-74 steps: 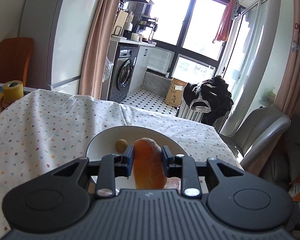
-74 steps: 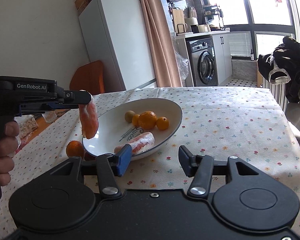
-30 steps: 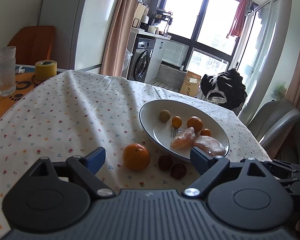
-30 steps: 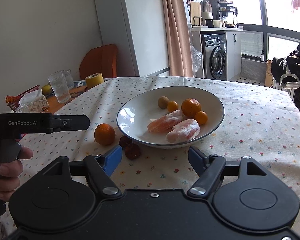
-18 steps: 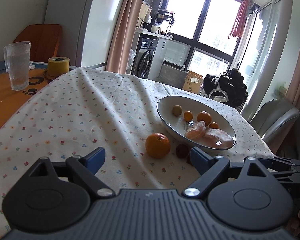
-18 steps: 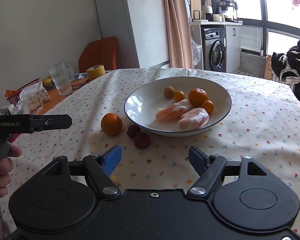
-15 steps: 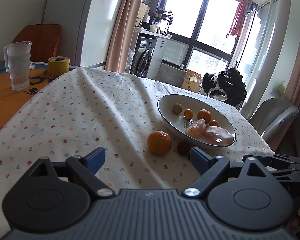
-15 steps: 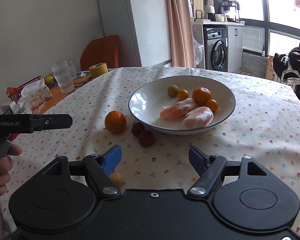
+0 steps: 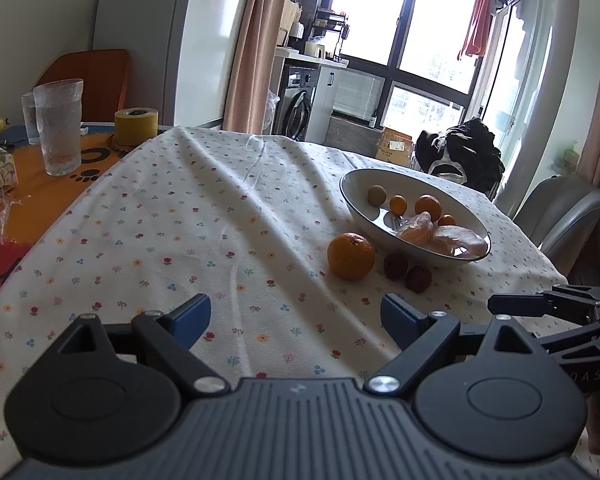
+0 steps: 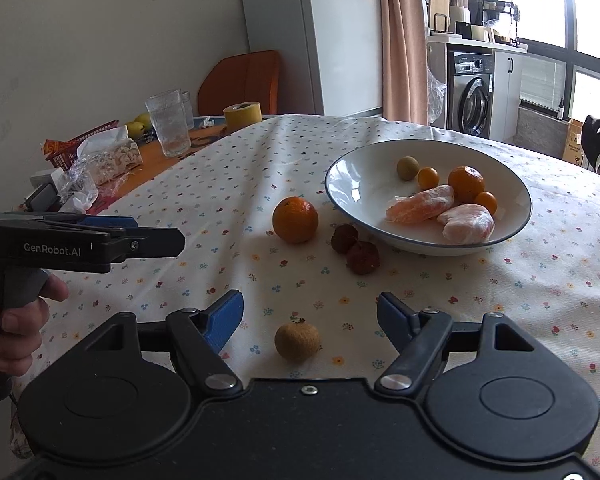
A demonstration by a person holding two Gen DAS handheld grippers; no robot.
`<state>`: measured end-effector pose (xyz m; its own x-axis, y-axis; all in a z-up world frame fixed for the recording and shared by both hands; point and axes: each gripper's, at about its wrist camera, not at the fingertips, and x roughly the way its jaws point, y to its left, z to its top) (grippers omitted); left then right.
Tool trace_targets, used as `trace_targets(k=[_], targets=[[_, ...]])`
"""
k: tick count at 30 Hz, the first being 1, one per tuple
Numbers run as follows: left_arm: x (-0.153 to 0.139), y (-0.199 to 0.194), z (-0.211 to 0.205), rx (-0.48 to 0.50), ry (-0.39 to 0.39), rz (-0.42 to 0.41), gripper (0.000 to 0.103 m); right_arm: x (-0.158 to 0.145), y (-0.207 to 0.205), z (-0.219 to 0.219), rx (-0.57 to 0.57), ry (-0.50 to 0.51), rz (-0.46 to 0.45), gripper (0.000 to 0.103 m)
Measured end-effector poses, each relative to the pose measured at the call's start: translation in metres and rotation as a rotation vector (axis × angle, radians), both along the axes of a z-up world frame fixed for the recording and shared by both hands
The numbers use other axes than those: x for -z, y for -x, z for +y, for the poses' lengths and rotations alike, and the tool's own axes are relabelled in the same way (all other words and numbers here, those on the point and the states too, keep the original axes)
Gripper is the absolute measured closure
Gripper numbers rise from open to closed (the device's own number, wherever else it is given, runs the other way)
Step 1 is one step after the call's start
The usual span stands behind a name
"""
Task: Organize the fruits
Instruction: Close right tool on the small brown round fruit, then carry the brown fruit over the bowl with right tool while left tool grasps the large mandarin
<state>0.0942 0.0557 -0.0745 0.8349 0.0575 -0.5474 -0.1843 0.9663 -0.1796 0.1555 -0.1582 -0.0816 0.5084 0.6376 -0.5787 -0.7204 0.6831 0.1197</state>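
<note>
Nearest, the right gripper is hovering with jaws spread wide and empty above a brown longan sitting on the tablecloth. The left gripper is hanging wide too, holding nothing. Farther off, an orange and two lychees are lying beside the bowl holding peeled segments.
</note>
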Motion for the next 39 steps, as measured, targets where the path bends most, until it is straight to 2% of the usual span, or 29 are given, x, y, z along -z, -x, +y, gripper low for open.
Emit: trace_targets(k=[6,7,9,10,11,16,30,39], targets=[[0.004,0.012,0.007,0.005,0.014,-0.004,0.012,0.009,0.012,0.014,-0.02,0.041,0.007,0.034],[0.005,0.013,0.008,0.004,0.017,-0.006,0.012,0.011,0.012,0.016,-0.022,0.048,0.01,0.039],[0.006,0.014,0.01,0.002,0.029,-0.008,0.012,0.017,0.012,0.02,-0.024,0.078,0.028,0.058],[0.006,0.014,0.011,0.001,0.034,-0.009,0.012,0.02,0.011,0.021,-0.021,0.092,0.035,0.071],[0.007,0.014,0.011,0.0,0.037,-0.011,0.012,0.02,0.013,0.02,-0.017,0.098,0.008,0.078],[0.009,0.01,0.009,0.002,0.038,-0.011,0.012,0.017,0.007,0.017,-0.006,0.093,-0.005,0.078],[0.008,-0.018,-0.001,-0.015,0.019,-0.023,0.013,-0.004,-0.026,-0.006,0.032,-0.025,-0.031,0.078],[0.007,-0.042,-0.01,0.033,0.029,-0.034,0.016,-0.01,-0.047,-0.018,0.082,-0.062,-0.041,0.078]])
